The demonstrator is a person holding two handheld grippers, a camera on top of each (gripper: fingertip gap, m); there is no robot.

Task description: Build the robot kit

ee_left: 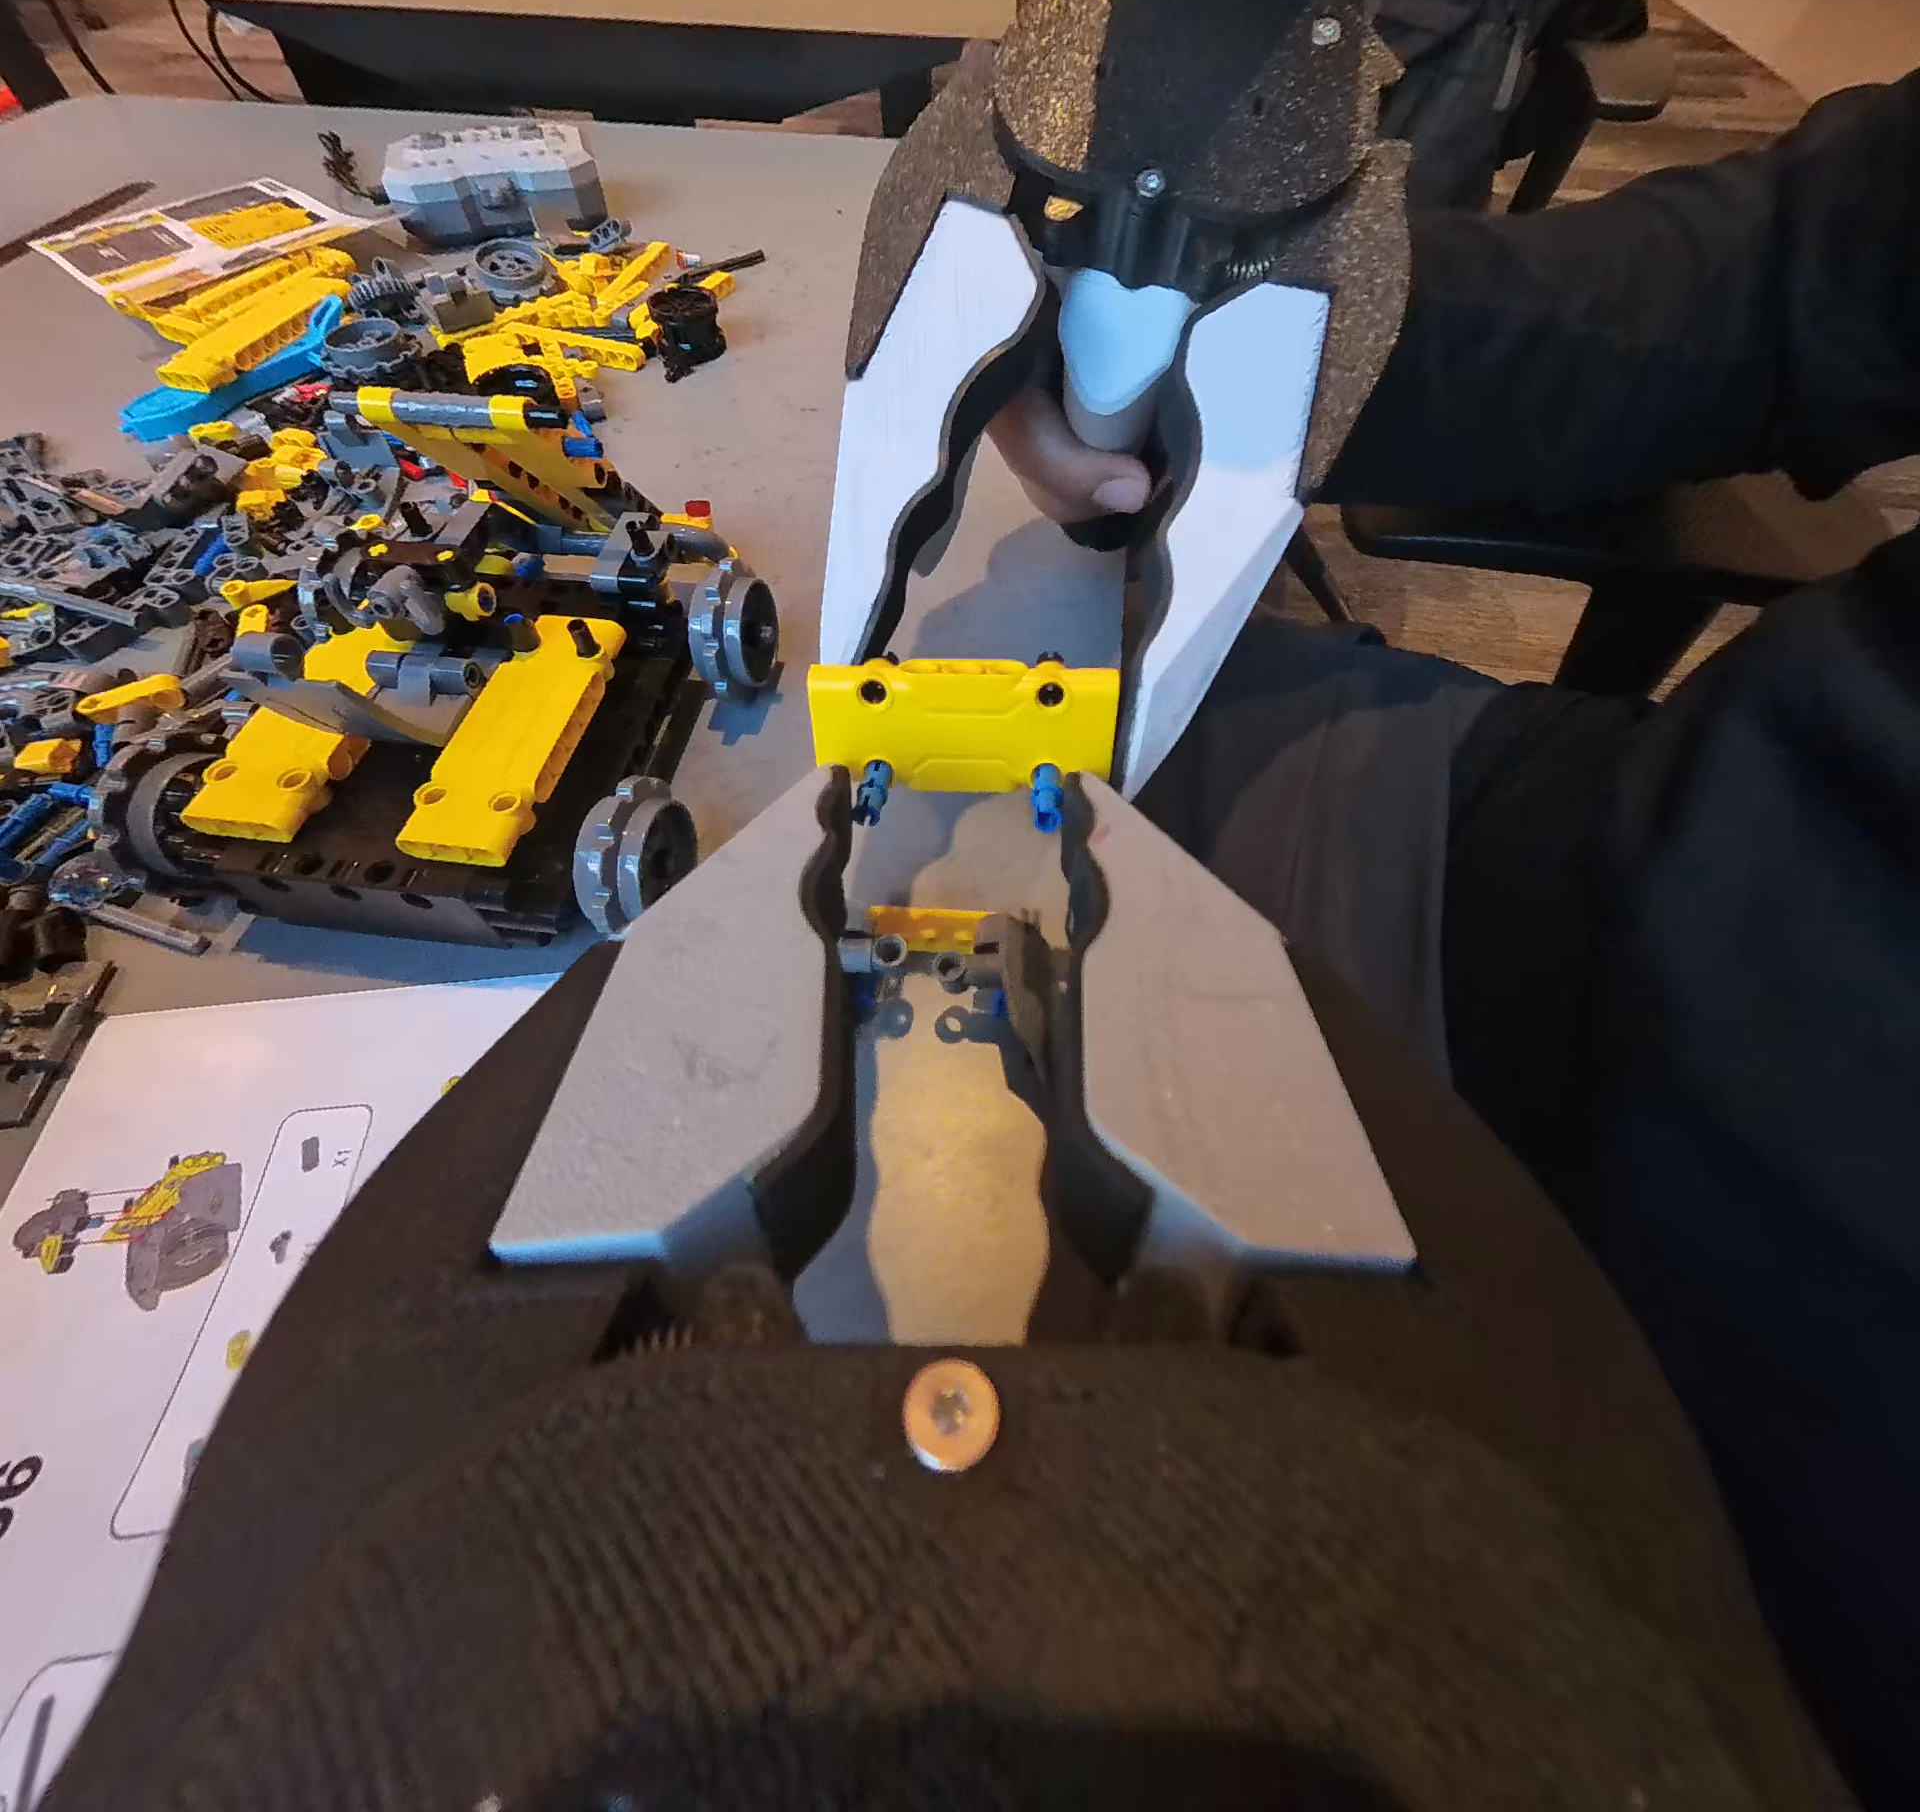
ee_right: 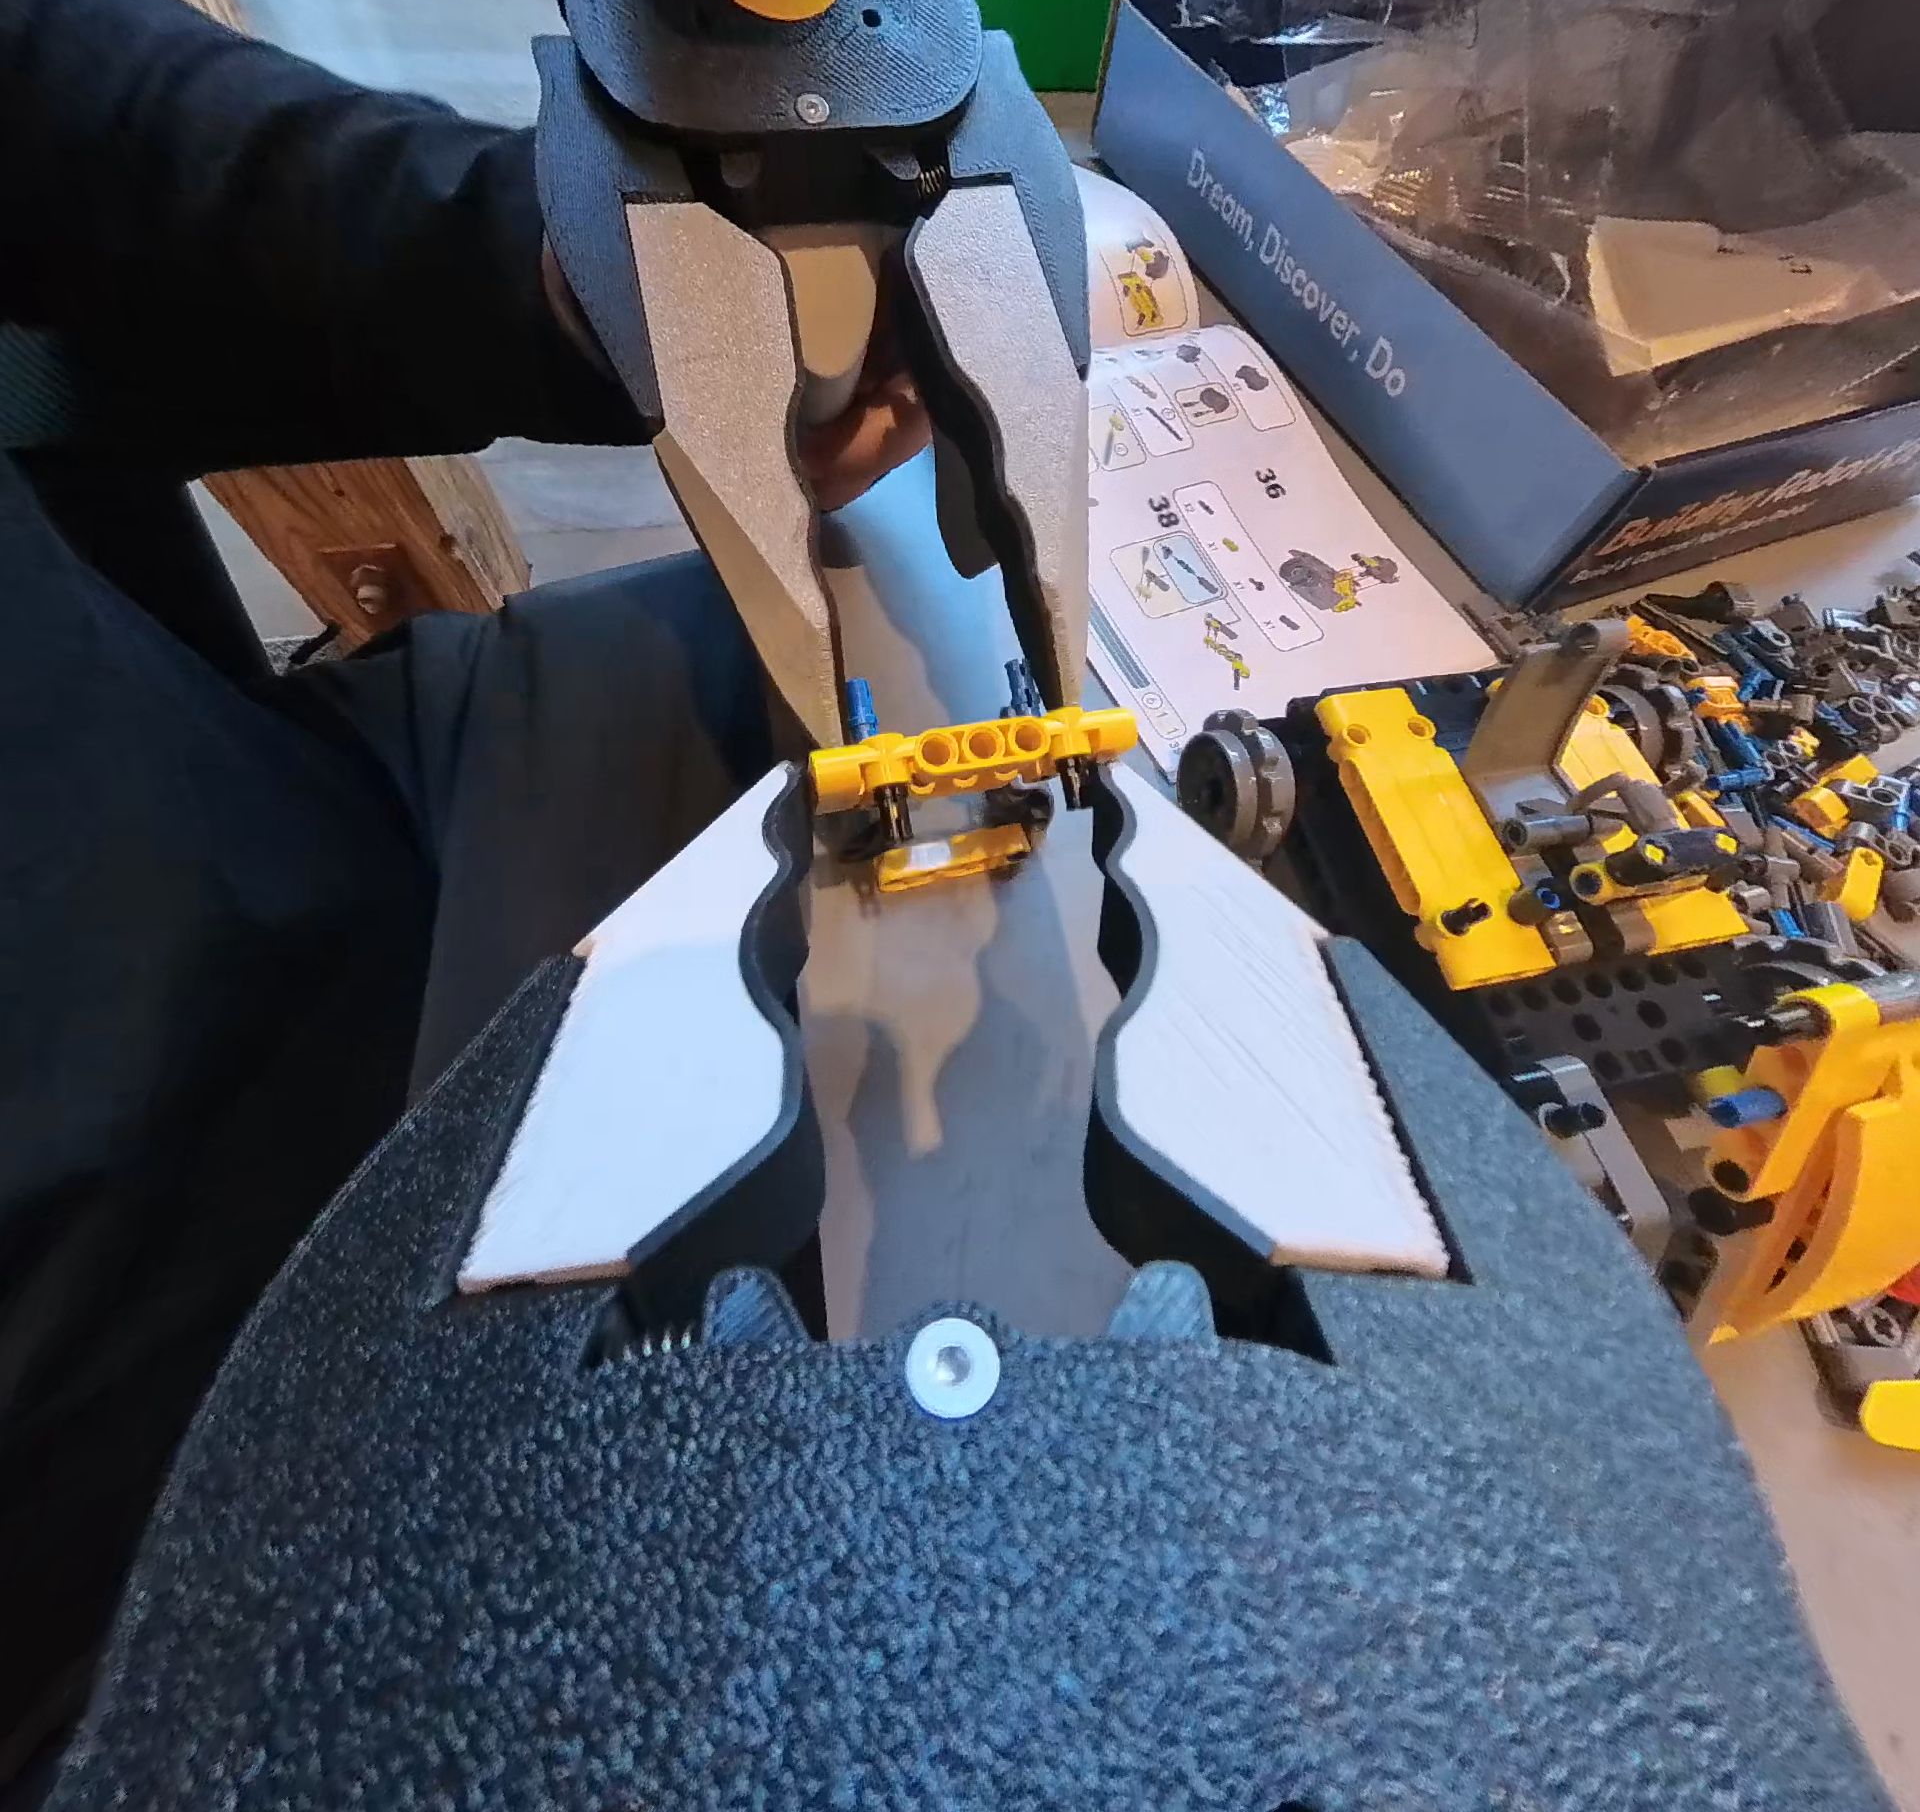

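**Both grippers meet at a yellow panel above the table edge**

Your left gripper (ee_left: 961,791), grey-fingered, and your right gripper (ee_right: 951,786), white-fingered, face each other tip to tip. Between them sits a yellow panel (ee_left: 964,725) with blue pins (ee_left: 1045,792) sticking out of its lower edge and black pins on the far side.

In the left wrist view the white fingers (ee_left: 1210,536) stand at either end of the panel; their tips appear to touch its ends, so the right gripper looks clamped on it. The left fingers stand apart, roughly a panel's length, tips just beside the blue pins. You cannot tell from either view whether they actually press on the part.

Directly below the panel, on the grey table (ee_left: 790,245), lies a small yellow-and-grey subassembly (ee_left: 940,941), apart from the panel.

Left of the grippers: a half-built yellow-and-black vehicle (ee_left: 436,754) with grey wheels, then a loose pile of parts (ee_left: 343,380). An open instruction booklet (ee_left: 208,1232) lies near the left gripper. The right wrist view also shows a dark blue box (ee_right: 1382,349) behind the booklet.
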